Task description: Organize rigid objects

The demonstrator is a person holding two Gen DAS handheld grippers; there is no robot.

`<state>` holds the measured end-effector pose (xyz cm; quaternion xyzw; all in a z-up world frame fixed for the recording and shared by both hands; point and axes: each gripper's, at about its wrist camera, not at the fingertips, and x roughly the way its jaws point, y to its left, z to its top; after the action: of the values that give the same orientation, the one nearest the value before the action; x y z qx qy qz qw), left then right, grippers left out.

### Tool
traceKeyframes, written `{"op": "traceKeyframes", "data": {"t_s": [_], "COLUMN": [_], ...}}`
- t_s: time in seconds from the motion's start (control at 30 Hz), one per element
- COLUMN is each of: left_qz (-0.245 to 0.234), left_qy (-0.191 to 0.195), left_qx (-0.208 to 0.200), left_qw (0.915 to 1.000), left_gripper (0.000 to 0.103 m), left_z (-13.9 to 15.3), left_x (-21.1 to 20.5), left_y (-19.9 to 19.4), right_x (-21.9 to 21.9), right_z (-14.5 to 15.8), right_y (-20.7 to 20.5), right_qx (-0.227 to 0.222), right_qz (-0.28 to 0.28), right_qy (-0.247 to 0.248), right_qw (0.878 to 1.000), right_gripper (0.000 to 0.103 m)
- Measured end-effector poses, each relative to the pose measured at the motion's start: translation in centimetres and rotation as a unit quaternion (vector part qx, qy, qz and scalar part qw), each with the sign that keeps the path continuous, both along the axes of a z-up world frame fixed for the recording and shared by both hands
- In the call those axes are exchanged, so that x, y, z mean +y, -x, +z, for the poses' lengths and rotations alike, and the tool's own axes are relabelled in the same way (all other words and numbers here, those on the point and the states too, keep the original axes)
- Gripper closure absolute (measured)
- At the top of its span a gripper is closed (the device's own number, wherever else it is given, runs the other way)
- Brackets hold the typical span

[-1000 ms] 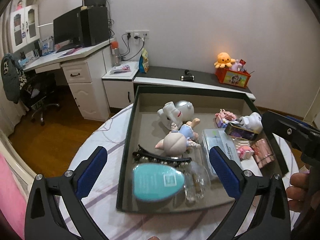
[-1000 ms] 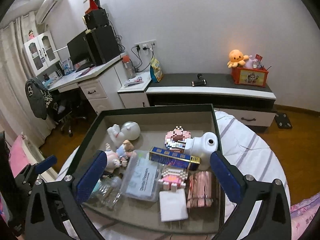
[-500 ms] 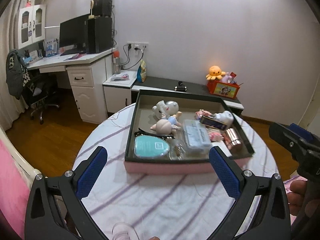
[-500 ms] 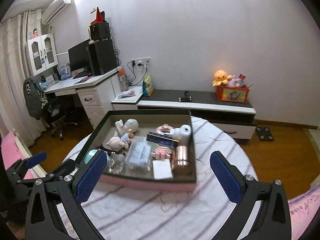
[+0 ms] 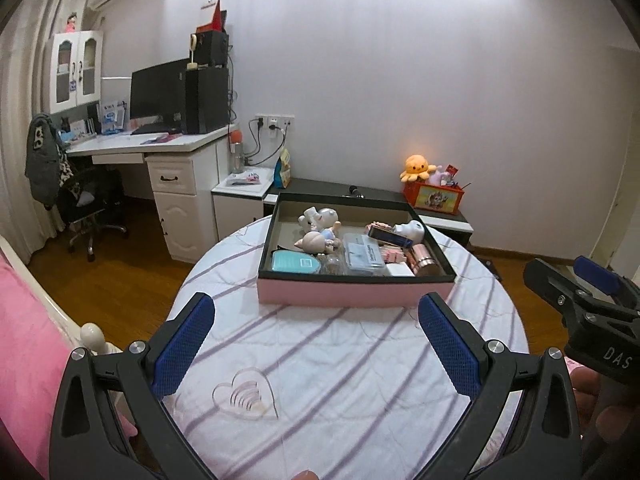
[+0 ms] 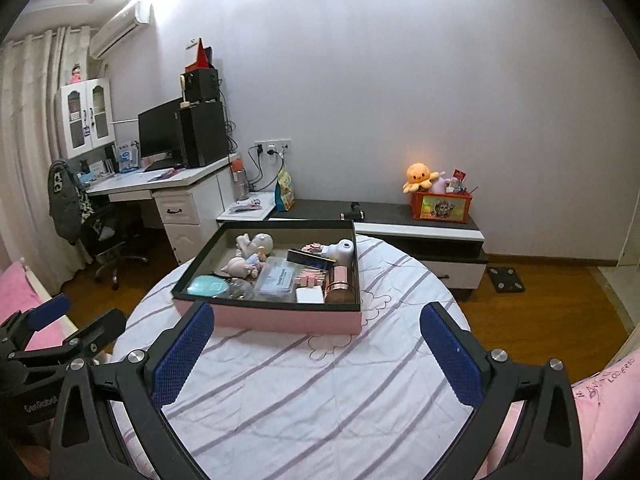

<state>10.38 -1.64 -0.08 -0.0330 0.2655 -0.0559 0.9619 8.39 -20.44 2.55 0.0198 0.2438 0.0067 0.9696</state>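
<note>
A pink box with a black rim [image 5: 352, 294] [image 6: 280, 316] sits on the round table, filled with small rigid objects: a baby figurine [image 5: 318, 240], a teal case [image 5: 296, 261], a clear plastic case [image 5: 364, 255], a rose-gold cylinder [image 5: 422, 256], a white toy [image 6: 340, 250]. My left gripper [image 5: 316, 336] is open and empty, held back from the box above the tablecloth. My right gripper [image 6: 316, 340] is open and empty, also short of the box. Each gripper shows at the edge of the other's view.
The round table [image 5: 360, 360] has a white cloth with purple stripes. A pink bed [image 5: 24, 340] lies at the left. A desk with a monitor [image 5: 160, 96], an office chair [image 5: 88, 204] and a low cabinet with an orange toy box [image 5: 434, 198] stand behind.
Both grippers have pulled back and up from just over the box to well in front of it. The box and its contents have not moved.
</note>
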Motion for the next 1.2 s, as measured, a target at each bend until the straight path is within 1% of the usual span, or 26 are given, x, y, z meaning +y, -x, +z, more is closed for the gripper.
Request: {"op": "traceKeyframes", "data": {"t_s": [0.33,0.47,0.53,0.77,0.97,1.2], "left_qz": [0.007,0.005,0.002,0.002,0.013,0.008], "left_qy": [-0.002,0.002,-0.002,-0.002,-0.002,0.004], "left_qx": [-0.031,-0.040,-0.048,-0.058,-0.053,-0.044], "left_qw": [0.9995,0.9992,0.9988,0.9983,0.9985,0.9990], "left_gripper": [0.000,0.000,0.000,0.000,0.000,0.000], "left_z": [0.6,0.9,1.2,1.7,1.4,0.9], "left_x": [0.1,-0.2,-0.4,-0.3,0.0,-0.1], "left_y": [6.0,7.7,8.4,9.3,9.5,9.2], "right_x": [0.9,1.0,0.9,0.9,1.0,1.0], "right_z": [0.8,1.2,1.5,2.4,2.3,2.1], "right_y": [5.7,7.7,8.5,9.5,9.6,9.6], "right_qx": [-0.027,-0.038,-0.042,-0.059,-0.058,-0.055], "right_qz": [0.006,0.002,-0.002,-0.006,-0.003,-0.003], "right_qy": [-0.005,0.000,-0.001,-0.003,-0.002,-0.004], "right_qw": [1.000,0.999,0.999,0.998,0.998,0.998], "right_gripper": [0.000,0.000,0.000,0.000,0.000,0.000]}}
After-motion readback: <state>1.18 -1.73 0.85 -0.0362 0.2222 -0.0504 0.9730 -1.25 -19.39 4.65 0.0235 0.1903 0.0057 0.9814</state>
